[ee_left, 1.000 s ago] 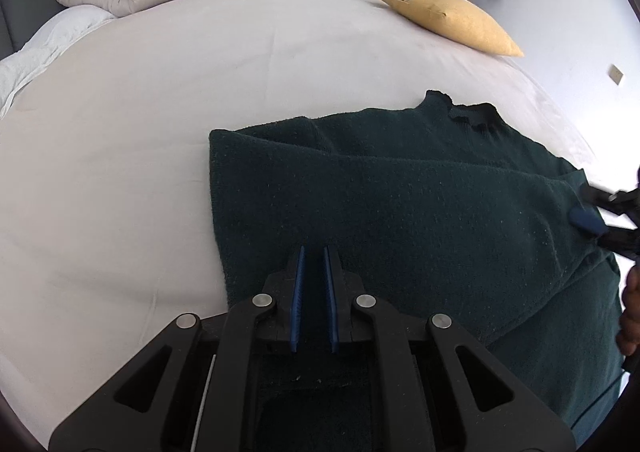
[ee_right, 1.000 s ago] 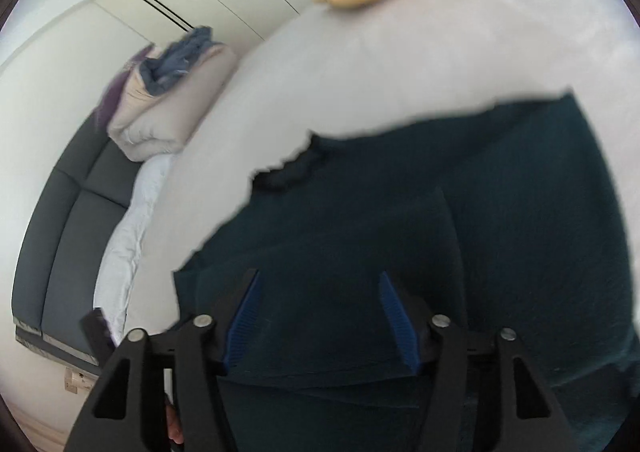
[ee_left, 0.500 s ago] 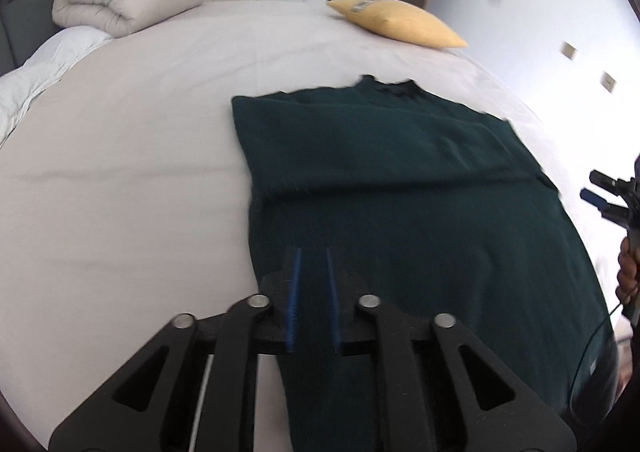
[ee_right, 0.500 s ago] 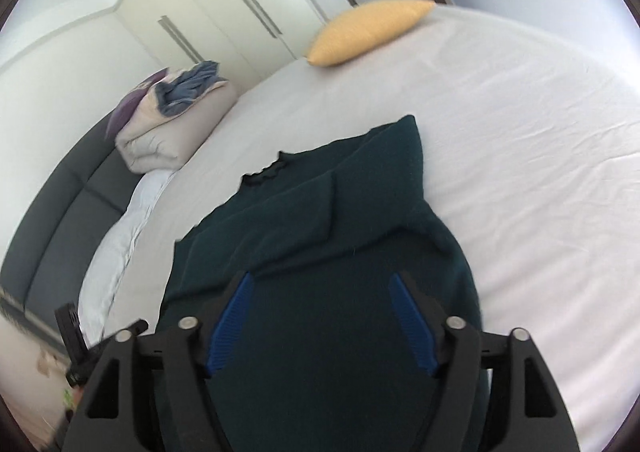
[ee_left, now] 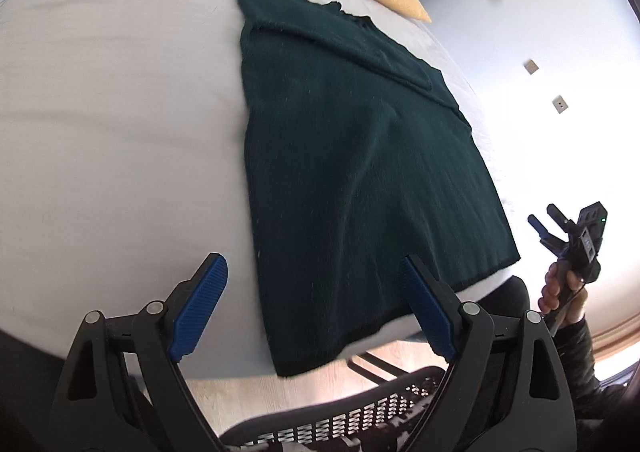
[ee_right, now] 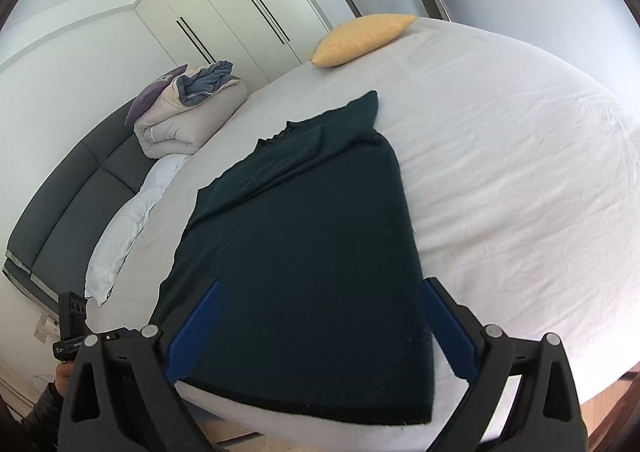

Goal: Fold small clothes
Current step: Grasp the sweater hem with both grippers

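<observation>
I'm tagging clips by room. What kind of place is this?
Most likely a bedroom: a wide bed with a rolled duvet by its padded headboard, and wardrobe doors behind.

Dark green sweater (ee_left: 352,156): fuzzy matt knit, faintly ribbed toward the hem. Sheet (ee_right: 500,156) under it: smooth pale cloth, finely creased. Yellow pillow (ee_right: 360,38): coarse nubby weave. Left gripper (ee_left: 312,312) and right gripper (ee_right: 320,328): matt black plastic, ridged blue pads (ee_left: 200,304), shiny metal screws

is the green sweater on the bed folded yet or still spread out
Partly folded. The sweater lies flat as a long panel on the bed, with a sleeve folded in across its collar end.
</observation>
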`<state>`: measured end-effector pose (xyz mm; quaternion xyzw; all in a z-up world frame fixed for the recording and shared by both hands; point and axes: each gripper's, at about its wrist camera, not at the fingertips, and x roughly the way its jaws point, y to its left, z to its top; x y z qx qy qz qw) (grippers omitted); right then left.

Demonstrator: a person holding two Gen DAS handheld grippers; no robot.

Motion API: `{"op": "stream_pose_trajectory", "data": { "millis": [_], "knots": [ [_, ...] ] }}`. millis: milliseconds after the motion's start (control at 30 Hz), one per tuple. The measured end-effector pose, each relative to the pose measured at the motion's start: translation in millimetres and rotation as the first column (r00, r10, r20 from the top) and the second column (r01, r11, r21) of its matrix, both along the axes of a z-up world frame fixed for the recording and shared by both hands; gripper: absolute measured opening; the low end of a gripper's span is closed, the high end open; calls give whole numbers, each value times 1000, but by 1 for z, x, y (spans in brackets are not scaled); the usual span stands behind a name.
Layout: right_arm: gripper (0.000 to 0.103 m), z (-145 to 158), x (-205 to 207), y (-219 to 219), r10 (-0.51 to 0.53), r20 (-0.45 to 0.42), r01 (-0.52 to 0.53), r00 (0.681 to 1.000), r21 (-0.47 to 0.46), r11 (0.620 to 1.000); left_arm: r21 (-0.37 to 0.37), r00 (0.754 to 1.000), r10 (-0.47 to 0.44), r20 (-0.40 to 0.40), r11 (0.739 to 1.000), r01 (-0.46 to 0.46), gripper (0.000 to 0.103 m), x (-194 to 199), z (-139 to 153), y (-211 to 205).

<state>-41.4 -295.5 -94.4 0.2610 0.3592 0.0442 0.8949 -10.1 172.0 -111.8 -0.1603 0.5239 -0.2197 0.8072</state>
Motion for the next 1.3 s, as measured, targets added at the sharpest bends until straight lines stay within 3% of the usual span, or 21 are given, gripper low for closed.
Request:
{"op": "stream_pose_trajectory", "data": {
  "millis": [167,367,433,500,567,800,967,1000,1067,1300],
  "knots": [
    [99,-15,-12,-13,-13,-53,15,999,29,999,-11,995,-13,-99,1000,12,88,-2,-18,-4],
    [92,-38,-14,-18,-6,-132,18,991,90,996,-20,990,-13,-138,1000,10,85,-7,-31,-1],
    [89,-44,-15,-20,-8,-141,24,990,109,994,-14,989,-9,-151,1000,6,75,-2,-34,-2],
    [89,-47,-16,-21,-10,-141,29,990,130,991,-25,986,-11,-168,1000,6,48,3,-36,-1],
    [89,-48,-17,-23,-8,-138,29,990,148,989,-51,980,-10,-201,999,0,31,7,-41,1],
    [88,-49,-18,-29,-3,-147,30,989,178,984,-133,959,16,-282,990,-55,32,9,-53,9],
    [87,-52,-21,-33,-2,-156,35,988,205,978,-137,957,-3,-290,990,-38,31,8,-54,2],
    [84,-54,-22,-34,-2,-164,38,986,212,976,-143,958,-10,-287,989,-32,19,8,-53,1],
    [81,-55,-22,-36,-2,-180,43,984,224,974,-150,960,-14,-280,988,-29,8,7,-53,-1],
    [67,-56,-17,-40,6,-257,51,967,217,975,-171,968,6,-251,984,-51,7,3,-50,0]
  ]
}}
